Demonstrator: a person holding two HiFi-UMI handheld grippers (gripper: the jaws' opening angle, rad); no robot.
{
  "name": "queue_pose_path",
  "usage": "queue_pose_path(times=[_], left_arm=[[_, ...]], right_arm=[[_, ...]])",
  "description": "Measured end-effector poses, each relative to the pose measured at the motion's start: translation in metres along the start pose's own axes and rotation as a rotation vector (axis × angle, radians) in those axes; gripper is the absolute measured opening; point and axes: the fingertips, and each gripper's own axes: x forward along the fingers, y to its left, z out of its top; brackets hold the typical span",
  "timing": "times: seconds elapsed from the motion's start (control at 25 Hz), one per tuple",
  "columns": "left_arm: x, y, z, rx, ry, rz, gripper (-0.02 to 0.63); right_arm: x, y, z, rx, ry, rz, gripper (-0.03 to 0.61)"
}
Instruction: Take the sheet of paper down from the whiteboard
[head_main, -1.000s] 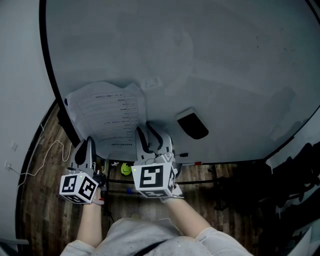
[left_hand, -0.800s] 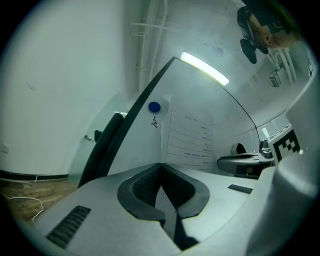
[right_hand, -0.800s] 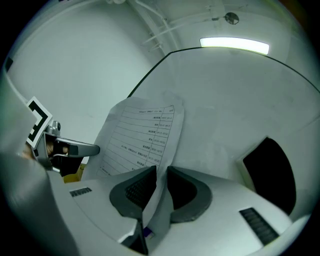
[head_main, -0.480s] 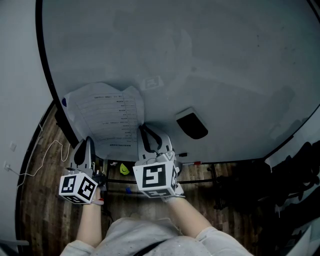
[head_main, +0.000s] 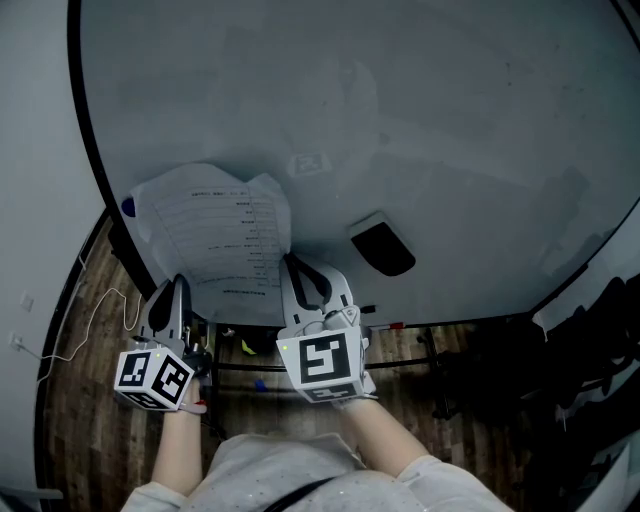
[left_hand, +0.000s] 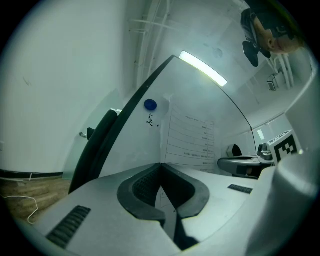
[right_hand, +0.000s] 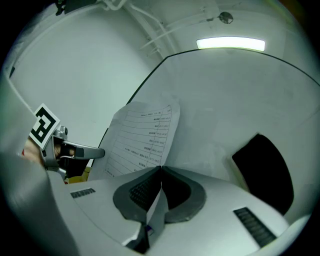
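printed sheet of paper (head_main: 215, 238) hangs at the lower left of the whiteboard (head_main: 420, 120), close to the board's dark left frame. its top edge is buckled and it bows off the surface instead of lying flat.

left hand-held gripper (head_main: 179, 286) is at the sheet's lower left edge. in the left gripper view (left_hand: 161, 167) the jaws are pressed together with a sliver of the paper caught between the pads. right hand-held gripper (head_main: 295, 268) is at the lower right corner. its jaws have just been closing, and the right gripper view (right_hand: 160, 171) shows them together, pinching the paper, whose white edge runs down through the gap. both point roughly level at the board, so the pads meet the sheet edge-on from below.

blue magnet (head_main: 127, 207) sits just beside the sheet's upper left corner. can't tell if it actually pins the paper; in the left gripper view (left_hand: 150, 105) it looks slightly off the edge. black eraser (head_main: 383, 248) is stuck to the board to the right of the right hand-held gripper, apart from the sheet. wooden floor (head_main: 80, 400) shows below the board.

judgement: a grip on both bottom corners spreads the pull so the sheet comes away evenly. the grasp step looks done and the sheet is not yet off the board. next is likely a steady pull down and away. an uneven tug could tear it at a corner.
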Motion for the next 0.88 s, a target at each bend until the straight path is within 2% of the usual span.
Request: queue_pose_path(times=[0.36,0.56,0.88], left_arm=[[0.0048,0.0011,0.0048,-0.017,0.008,-0.045,0.015],[0.0068,0.0027,0.0037,-0.018,0.007,-0.079,0.015],[0.0021,-0.0030,0.0084,-0.030,0.001,-0.084,0.015]], right_arm=[[-0.0034,-0.0006,0.0022,0.064,-0.023,0.006,0.022],[-0.0012,-0.0021,0.0012,0.077,-0.033,-0.002,0.023],[-0.0092,-0.0022,0.0081,0.076,-0.068,0.012,0.023]])
